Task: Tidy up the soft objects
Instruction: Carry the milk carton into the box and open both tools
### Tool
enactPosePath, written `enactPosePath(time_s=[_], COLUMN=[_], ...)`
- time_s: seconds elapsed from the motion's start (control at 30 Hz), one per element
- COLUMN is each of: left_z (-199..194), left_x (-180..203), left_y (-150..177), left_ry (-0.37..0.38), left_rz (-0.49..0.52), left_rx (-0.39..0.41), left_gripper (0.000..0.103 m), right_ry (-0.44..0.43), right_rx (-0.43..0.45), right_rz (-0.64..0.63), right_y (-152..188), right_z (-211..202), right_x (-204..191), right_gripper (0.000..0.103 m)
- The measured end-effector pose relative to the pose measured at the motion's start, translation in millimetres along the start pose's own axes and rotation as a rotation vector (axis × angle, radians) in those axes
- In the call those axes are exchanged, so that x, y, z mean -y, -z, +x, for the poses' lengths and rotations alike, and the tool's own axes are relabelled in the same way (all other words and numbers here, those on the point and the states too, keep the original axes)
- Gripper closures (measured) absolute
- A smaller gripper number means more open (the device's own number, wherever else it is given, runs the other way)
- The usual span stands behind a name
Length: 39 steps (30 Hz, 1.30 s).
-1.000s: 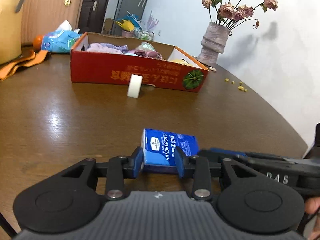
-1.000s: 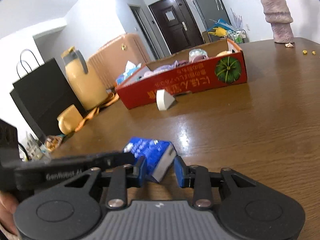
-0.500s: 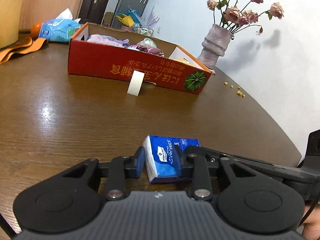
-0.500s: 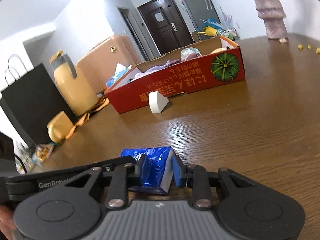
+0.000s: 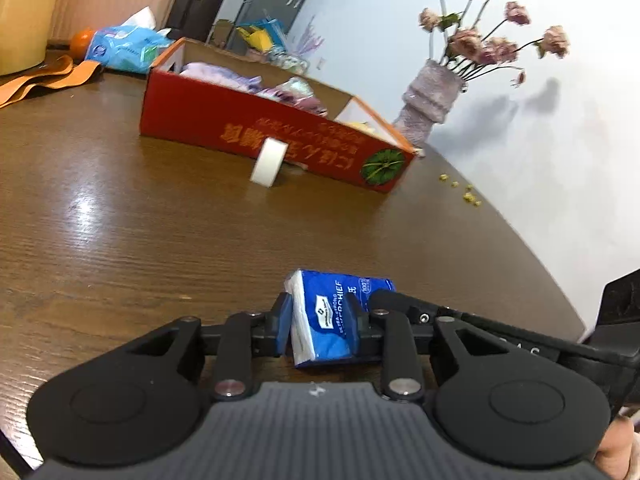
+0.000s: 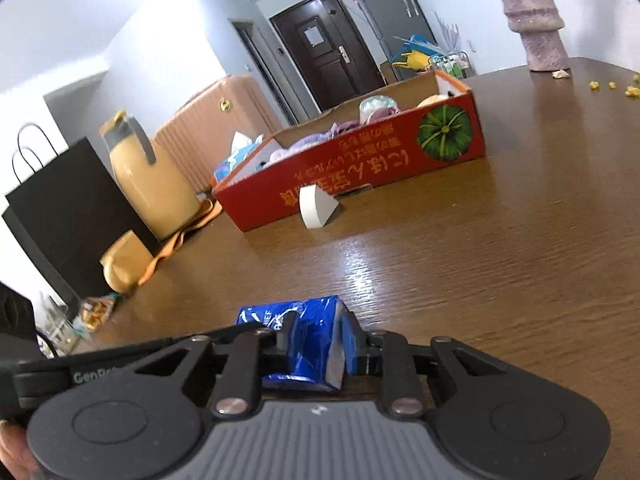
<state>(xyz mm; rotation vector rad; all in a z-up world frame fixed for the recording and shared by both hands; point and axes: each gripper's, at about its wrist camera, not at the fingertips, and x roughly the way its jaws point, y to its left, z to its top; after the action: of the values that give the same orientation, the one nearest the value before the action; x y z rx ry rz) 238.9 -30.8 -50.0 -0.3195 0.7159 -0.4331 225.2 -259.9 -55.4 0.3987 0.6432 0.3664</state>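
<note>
A blue tissue pack (image 5: pixel 326 320) is lifted above the brown table (image 5: pixel 120 220), tilted on its edge. My left gripper (image 5: pixel 320 324) is shut on one end of it. My right gripper (image 6: pixel 320 344) is shut on the other end of the same pack (image 6: pixel 312 336); its finger reaches in from the right in the left wrist view. A red cardboard box (image 5: pixel 256 128) holding soft cloth items stands farther back on the table, also in the right wrist view (image 6: pixel 360 172).
A white tape roll (image 5: pixel 268 162) stands against the box front. A vase of dried flowers (image 5: pixel 428 100) stands at the right rear. A yellow jug (image 6: pixel 148 184), an orange cloth (image 5: pixel 44 80), a blue wipes pack (image 5: pixel 124 48) and a black bag (image 6: pixel 60 216) are at the left.
Both grippers closed on the tissue pack and raised it off the table, turning it up on its edge. The view has tilted.
</note>
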Motion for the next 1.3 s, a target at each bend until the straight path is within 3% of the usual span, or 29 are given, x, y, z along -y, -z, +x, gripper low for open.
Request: enactPosePath(time_s=[0.17,0.3,0.5,0.67,0.77,0.83,0.9,1.03,1.13,1.2,1.3], left_z=[0,23,85,153,193,209,217,225,211,186,145], left_x=[16,28,28,0,-22,-24,-19,-24,-22,-16,-7], left_y=[-34,-92,-183,-226,-231,-228,-220,-216,-217,-220,-227], left_ry=[0.061,0.092,0.092,0.054,0.045,0.011,-0.044,-0.067,-0.085,-0.061,-0.105], left_rz=[0.005,0.027,0.012,-0.029,-0.068,-0.025,0.056,0.067,0.069,0.103,0.172], left_rx=[0.064,0.116,0.147,0.069,-0.001,-0.058,-0.054,-0.079,-0.060,-0.009,0.071], left_gripper=[0.077,0.078,0.078,0.078,0.078,0.078,0.078,0.078,0.075,0.070,0.066], right_ry=[0.019,0.028,0.073,0.098,0.143,0.186,0.213,0.237,0.256,0.255,0.244], right_rx=[0.091,0.156,0.185,0.112,0.067,0.014,-0.015,-0.053,-0.059,-0.036,0.016], right_rz=[-0.043,-0.092,-0.120,-0.126,-0.135,-0.164,-0.199,-0.227,-0.273,-0.288,-0.287], right_y=[-24,-78,-176,-224,-237,-235,-226,-217,-217,-219,-227], right_z=[-18,-10,43,115,155,177,190,206,202,191,162], right_x=[-4,0,10,34,46,51,53,55,48,40,30], right_gripper=[0.082,0.082,0.082,0.082,0.082,0.083,0.084,0.086,0.085,0.084,0.084])
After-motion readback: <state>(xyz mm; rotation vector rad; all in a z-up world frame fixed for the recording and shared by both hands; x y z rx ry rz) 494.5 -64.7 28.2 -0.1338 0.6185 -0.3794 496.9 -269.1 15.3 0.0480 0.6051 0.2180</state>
